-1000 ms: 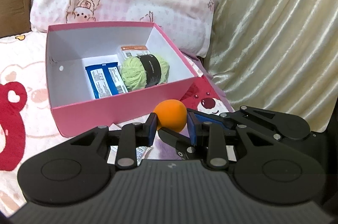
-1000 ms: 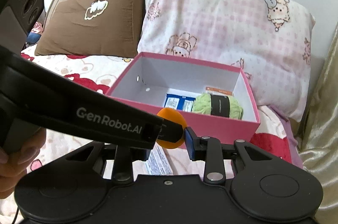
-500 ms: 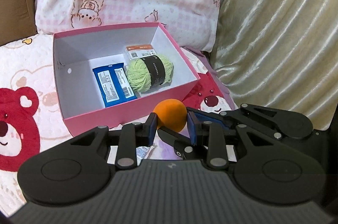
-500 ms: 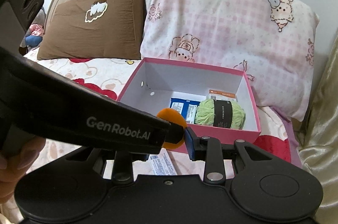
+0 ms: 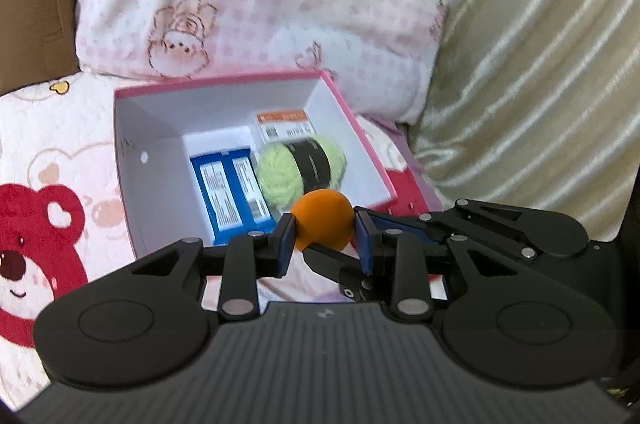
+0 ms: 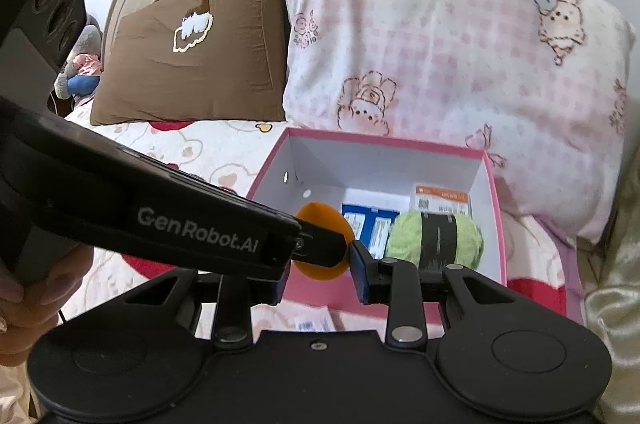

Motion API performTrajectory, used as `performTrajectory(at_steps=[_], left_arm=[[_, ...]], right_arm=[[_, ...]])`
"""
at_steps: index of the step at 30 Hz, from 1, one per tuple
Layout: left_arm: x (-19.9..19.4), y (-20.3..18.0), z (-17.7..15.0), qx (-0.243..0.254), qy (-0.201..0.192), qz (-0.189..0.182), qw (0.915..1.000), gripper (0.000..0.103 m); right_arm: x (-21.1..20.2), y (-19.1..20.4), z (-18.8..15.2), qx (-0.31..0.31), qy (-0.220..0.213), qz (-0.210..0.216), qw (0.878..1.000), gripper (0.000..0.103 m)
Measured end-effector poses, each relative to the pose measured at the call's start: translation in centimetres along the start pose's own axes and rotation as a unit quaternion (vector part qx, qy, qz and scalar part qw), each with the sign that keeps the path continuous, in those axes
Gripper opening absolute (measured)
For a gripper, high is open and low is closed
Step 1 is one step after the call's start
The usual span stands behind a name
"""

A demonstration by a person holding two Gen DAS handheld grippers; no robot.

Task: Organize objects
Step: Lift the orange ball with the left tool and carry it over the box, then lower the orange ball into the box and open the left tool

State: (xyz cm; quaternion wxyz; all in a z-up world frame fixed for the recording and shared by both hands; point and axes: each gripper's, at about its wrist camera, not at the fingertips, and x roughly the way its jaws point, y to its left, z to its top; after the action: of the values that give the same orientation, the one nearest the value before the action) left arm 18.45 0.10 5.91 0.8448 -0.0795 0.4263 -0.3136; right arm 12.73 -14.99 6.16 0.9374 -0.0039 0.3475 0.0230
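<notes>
Both grippers clamped on the same orange ball [image 5: 322, 220]: left gripper [image 5: 323, 238] squeezing it dead centre of the frame, right gripper [image 6: 322, 260] pinching it too, though the near finger is hidden. Ball hanging just over the near edge of the pink box [image 5: 128, 183]. Already inside: green yarn [image 5: 298, 167], blue packets [image 5: 230, 191], orange-labelled pack [image 5: 284, 123]. Propped behind, upper frame: pink pillow [image 6: 440, 43].

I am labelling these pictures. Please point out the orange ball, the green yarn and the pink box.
orange ball [image 5: 322, 220], left wrist view, middle of its front.
green yarn [image 5: 280, 177], left wrist view, its left wound end.
pink box [image 6: 384, 140], right wrist view, far rim.
</notes>
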Motion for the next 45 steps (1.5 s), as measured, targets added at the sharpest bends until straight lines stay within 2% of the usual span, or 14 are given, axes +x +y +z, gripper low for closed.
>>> performTrajectory(at_steps=[5, 15, 20, 25, 32, 40, 45], left_arm=[[1.4, 1.8, 1.7, -0.021, -0.01, 0.006, 0.9997, 0.029], [6.0, 5.5, 4.0, -0.06, 0.009, 0.005, 0.9981, 0.029], [8.9, 6.6, 5.0, -0.064, 0.016, 0.014, 0.9977, 0.029], [11.5, 7.6, 5.9, -0.064, 0.005, 0.024, 0.9976, 0.03], [14.9, 9.1, 6.7, -0.066, -0.01, 0.039, 0.997, 0.029], [16.9, 10.0, 7.0, -0.077, -0.013, 0.045, 0.9959, 0.029], [18.1, 10.0, 7.2, -0.07, -0.006, 0.054, 0.9961, 0.029]], right_arm=[[2.4, -1.0, 2.1, -0.005, 0.007, 0.009, 1.0, 0.036], [7.6, -2.9, 3.8, -0.014, 0.023, 0.019, 0.999, 0.036], [10.6, -4.5, 4.2, -0.01, 0.039, 0.033, 0.999, 0.036], [13.5, -5.9, 4.6, -0.01, 0.051, 0.042, 0.998, 0.036], [18.0, -8.2, 5.3, 0.031, 0.082, 0.058, 0.994, 0.036], [21.0, -9.2, 5.1, 0.053, 0.099, 0.05, 0.992, 0.035], [21.8, -9.7, 4.8, 0.072, 0.097, 0.028, 0.992, 0.035]])
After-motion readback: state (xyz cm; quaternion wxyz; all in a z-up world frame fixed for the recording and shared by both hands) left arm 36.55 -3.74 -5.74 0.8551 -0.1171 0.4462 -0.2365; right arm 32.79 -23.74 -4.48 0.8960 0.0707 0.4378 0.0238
